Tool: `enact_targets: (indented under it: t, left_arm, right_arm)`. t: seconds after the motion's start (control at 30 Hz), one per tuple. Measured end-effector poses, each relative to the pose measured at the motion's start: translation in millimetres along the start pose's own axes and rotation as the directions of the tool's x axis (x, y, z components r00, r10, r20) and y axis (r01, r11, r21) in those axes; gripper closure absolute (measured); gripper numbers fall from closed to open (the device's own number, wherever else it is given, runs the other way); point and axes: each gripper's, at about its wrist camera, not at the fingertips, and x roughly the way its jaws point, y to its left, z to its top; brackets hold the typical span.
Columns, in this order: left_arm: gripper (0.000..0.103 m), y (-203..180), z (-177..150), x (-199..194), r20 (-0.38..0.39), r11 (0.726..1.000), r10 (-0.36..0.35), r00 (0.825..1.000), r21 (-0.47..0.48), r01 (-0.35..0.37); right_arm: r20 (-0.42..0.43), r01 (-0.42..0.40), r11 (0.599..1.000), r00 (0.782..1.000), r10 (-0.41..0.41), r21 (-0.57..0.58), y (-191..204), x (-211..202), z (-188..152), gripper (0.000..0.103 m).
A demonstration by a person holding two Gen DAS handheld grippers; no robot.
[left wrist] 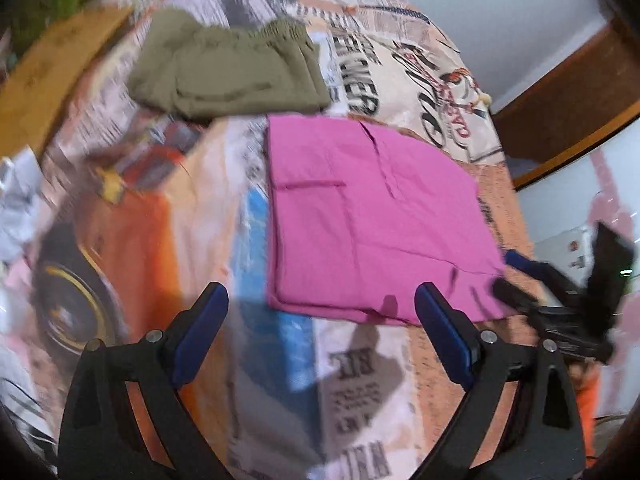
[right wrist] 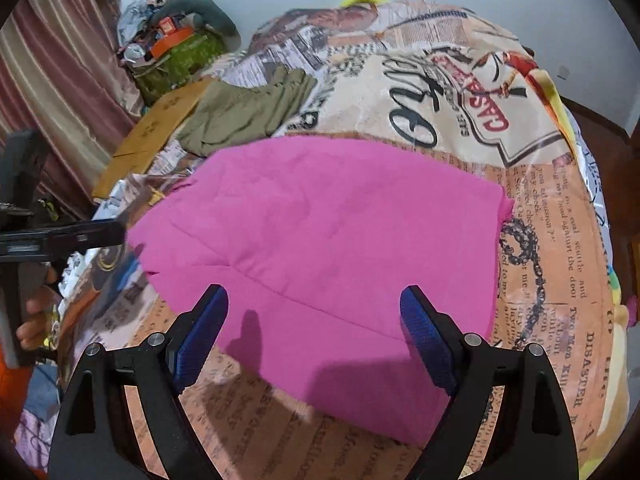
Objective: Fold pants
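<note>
pink pants [right wrist: 320, 240] lie folded flat on the printed bedspread [right wrist: 540, 220], ahead of the right gripper [right wrist: 314, 320] and left gripper [left wrist: 320, 312], both with jaws apart and empty. a careless regrip could drag layers askew; edges look blurred.

Bright, even indoor light. Left view motion-blurred; right view sharper. Soft shadows just ahead of fingertips [right wrist: 216, 300]. Heavy fisheye bending, dark vignette at corners.
</note>
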Motion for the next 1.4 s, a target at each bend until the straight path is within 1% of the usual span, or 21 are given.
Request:
enact_targets:
  t: [0.13,0.23,0.33,0.43,0.53,0.57,0.67,0.7,0.73,0.77,0.8,0.83,0.87,0.97,1.03,1.1,1.2,1.27,1.33,1.37,1.4]
  left_arm:
    - [0.008,0,-3,12,-0.078,0.992,-0.105,0.991,-0.071,0.100]
    - [0.008,-2,-6,21,-0.118,0.985,-0.159,0.980,-0.091,0.149]
    - [0.007,-6,-4,25,-0.120,0.984,-0.163,0.979,-0.090,0.153]
    - [0.007,-4,-1,30,-0.121,0.976,-0.192,0.974,-0.128,0.176]
    - [0.007,0,5,33,-0.095,0.962,-0.238,0.967,-0.163,0.221]
    - [0.008,1,7,34,-0.089,0.959,-0.244,0.966,-0.173,0.227]
    - [0.020,5,11,34,-0.063,0.956,-0.235,0.970,-0.194,0.219]
    - [0.028,5,12,33,-0.053,0.959,-0.222,0.974,-0.194,0.208]
    - [0.037,5,13,32,-0.041,0.964,-0.201,0.979,-0.188,0.190]
    - [0.043,5,13,31,-0.034,0.968,-0.182,0.983,-0.180,0.173]
    - [0.057,3,13,31,-0.024,0.976,-0.151,0.988,-0.159,0.145]
    - [0.065,-1,14,30,-0.015,0.985,-0.117,0.993,-0.130,0.114]
    - [0.066,-1,13,31,-0.010,0.988,-0.101,0.995,-0.116,0.100]
    - [0.074,-8,11,28,0.038,0.997,-0.033,0.999,-0.065,0.036]
    - [0.079,-16,11,25,0.073,1.000,0.010,0.997,-0.022,-0.008]
    - [0.082,-25,9,19,0.119,0.998,0.054,0.991,0.019,-0.056]
    - [0.084,-37,4,10,0.189,0.988,0.118,0.975,0.077,-0.134]
    - [0.085,-47,-1,2,0.244,0.970,0.173,0.954,0.123,-0.207]
    - [0.085,-56,-9,-6,0.298,0.935,0.232,0.926,0.195,-0.297]
    - [0.085,-60,-15,-11,0.339,0.905,0.270,0.901,0.229,-0.358]
    - [0.085,-63,-19,-14,0.365,0.885,0.293,0.884,0.247,-0.395]
  right_arm:
    - [-0.052,0.017,1.000,0.999,-0.018,-0.006,-2,19,-7,0.017]
    - [-0.044,0.004,1.000,0.999,-0.004,-0.006,-3,18,-10,0.017]
    - [-0.045,-0.003,1.000,0.999,0.003,-0.012,-4,17,-12,0.016]
    - [-0.045,-0.009,1.000,0.999,0.008,-0.021,-4,18,-13,0.015]
    - [-0.050,-0.020,1.000,0.999,0.019,-0.024,-5,18,-12,0.015]
    - [-0.052,-0.024,0.999,0.998,0.023,-0.026,-5,18,-12,0.015]
    - [-0.053,-0.027,0.999,0.998,0.025,-0.032,-5,18,-13,0.014]
    - [-0.053,-0.028,0.999,0.998,0.026,-0.033,-5,18,-13,0.014]
    - [-0.052,-0.030,0.999,0.998,0.028,-0.034,-6,17,-13,0.014]
    - [-0.051,-0.032,0.999,0.998,0.030,-0.033,-6,17,-14,0.014]
    - [-0.049,-0.034,0.999,0.998,0.032,-0.031,-6,17,-14,0.014]
    - [-0.048,-0.035,0.999,0.998,0.034,-0.031,-7,17,-15,0.014]
    - [-0.047,-0.036,0.999,0.998,0.034,-0.030,-7,17,-15,0.014]
    - [-0.044,-0.035,0.999,0.998,0.034,-0.025,-6,17,-16,0.014]
    - [-0.042,-0.033,0.999,0.999,0.032,-0.023,-6,16,-17,0.014]
    - [-0.045,-0.030,0.999,0.999,0.029,-0.025,-5,15,-17,0.014]
    - [-0.053,-0.028,0.999,0.998,0.027,-0.022,-5,13,-18,0.014]
    - [-0.055,-0.026,0.999,0.998,0.025,-0.023,-5,11,-19,0.014]
    - [-0.046,-0.017,1.000,0.999,0.016,-0.026,-6,7,-21,0.014]
    - [-0.045,-0.014,1.000,0.999,0.013,-0.026,-7,5,-22,0.014]
    - [-0.043,-0.015,1.000,0.999,0.013,-0.024,-8,3,-23,0.014]
